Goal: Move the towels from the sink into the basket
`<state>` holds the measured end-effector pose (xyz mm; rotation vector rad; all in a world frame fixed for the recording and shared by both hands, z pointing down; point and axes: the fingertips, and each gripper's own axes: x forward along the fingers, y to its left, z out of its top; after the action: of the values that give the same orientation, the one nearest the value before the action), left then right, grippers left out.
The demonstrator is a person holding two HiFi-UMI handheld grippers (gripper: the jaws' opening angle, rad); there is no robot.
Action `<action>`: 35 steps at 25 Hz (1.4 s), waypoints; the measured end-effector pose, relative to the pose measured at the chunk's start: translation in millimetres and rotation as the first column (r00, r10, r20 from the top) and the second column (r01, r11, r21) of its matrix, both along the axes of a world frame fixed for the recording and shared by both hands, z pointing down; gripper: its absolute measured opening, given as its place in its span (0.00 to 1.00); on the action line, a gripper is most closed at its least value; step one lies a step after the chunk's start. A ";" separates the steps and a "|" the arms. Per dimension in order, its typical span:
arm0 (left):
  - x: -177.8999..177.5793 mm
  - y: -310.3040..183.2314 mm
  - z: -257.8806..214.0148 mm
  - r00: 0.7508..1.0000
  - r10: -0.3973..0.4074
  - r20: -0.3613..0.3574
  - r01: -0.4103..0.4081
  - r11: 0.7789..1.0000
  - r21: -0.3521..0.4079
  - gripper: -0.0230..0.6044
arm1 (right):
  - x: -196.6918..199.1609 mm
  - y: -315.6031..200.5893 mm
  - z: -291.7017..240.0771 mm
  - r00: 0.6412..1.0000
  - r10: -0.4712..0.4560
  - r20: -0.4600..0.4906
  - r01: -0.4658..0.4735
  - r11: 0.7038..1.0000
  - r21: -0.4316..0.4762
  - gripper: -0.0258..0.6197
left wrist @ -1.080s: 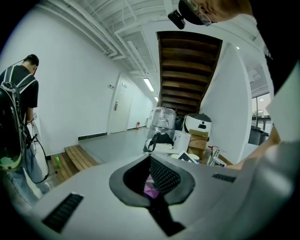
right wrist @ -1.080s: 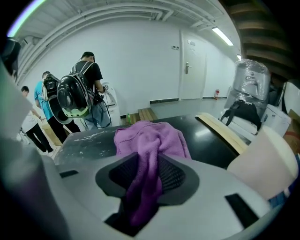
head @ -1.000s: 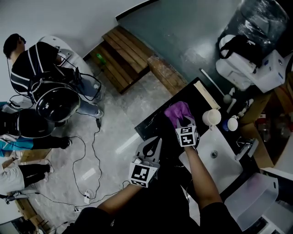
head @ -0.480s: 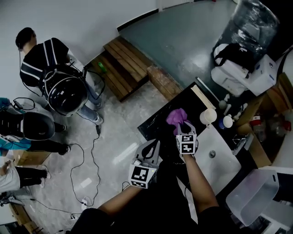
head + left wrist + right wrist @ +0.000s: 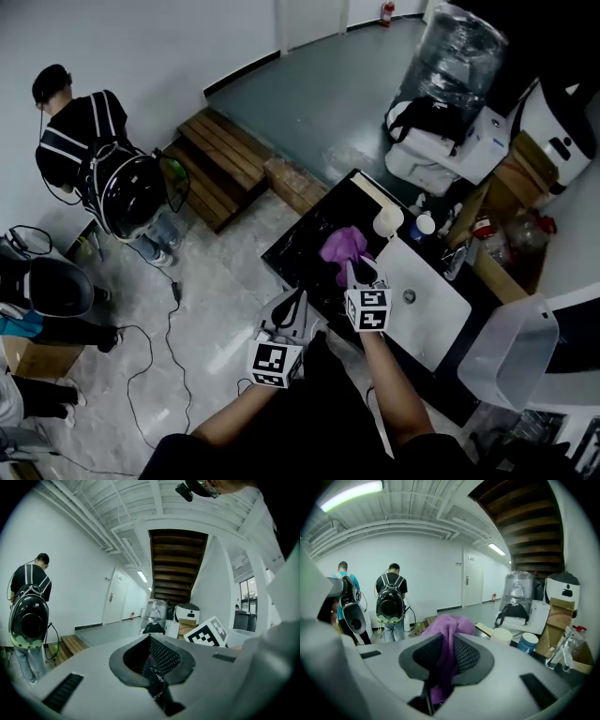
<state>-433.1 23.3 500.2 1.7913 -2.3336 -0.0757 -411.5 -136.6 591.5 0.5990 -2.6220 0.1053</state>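
Right gripper (image 5: pixel 359 274): clamped on purple towel (image 5: pixel 342 246), jaws just squeezed tighter, cloth bunched between pads. Held up over black counter (image 5: pixel 298 246), just left of white sink (image 5: pixel 431 314). Left gripper (image 5: pixel 293 302): jaws together, seemingly nothing in them, near counter's front edge.
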 end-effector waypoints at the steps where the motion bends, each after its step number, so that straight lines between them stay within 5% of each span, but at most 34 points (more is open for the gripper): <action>1: 7.8 7.4 -2.2 1.000 0.010 -0.002 -0.010 1.000 0.014 0.05 | 7.5 9.7 -6.5 1.000 0.005 0.012 -0.005 1.000 0.004 0.17; 10: 77.3 17.6 -13.2 0.986 0.156 -0.049 -0.151 0.983 0.104 0.05 | 89.1 65.1 -61.7 0.991 0.106 0.079 -0.109 0.994 0.030 0.17; 21: 171.2 -18.2 -36.7 0.954 0.298 0.021 -0.299 0.948 0.107 0.05 | 200.3 77.9 -85.9 0.958 0.211 0.196 -0.218 0.976 0.014 0.17; 27: 265.1 -62.5 -39.4 0.918 0.395 -0.018 -0.390 0.912 0.130 0.05 | 302.5 51.2 -92.1 0.928 0.313 0.200 -0.323 0.946 0.016 0.17; 35: 397.1 -96.1 -53.1 0.886 0.464 0.028 -0.464 0.879 0.108 0.05 | 435.0 26.8 -122.2 0.911 0.348 0.219 -0.373 0.924 0.082 0.17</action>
<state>-36.0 -72.8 447.1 2.3545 -1.8637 -0.1354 23.4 -109.8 469.3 1.1716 -2.6911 0.1253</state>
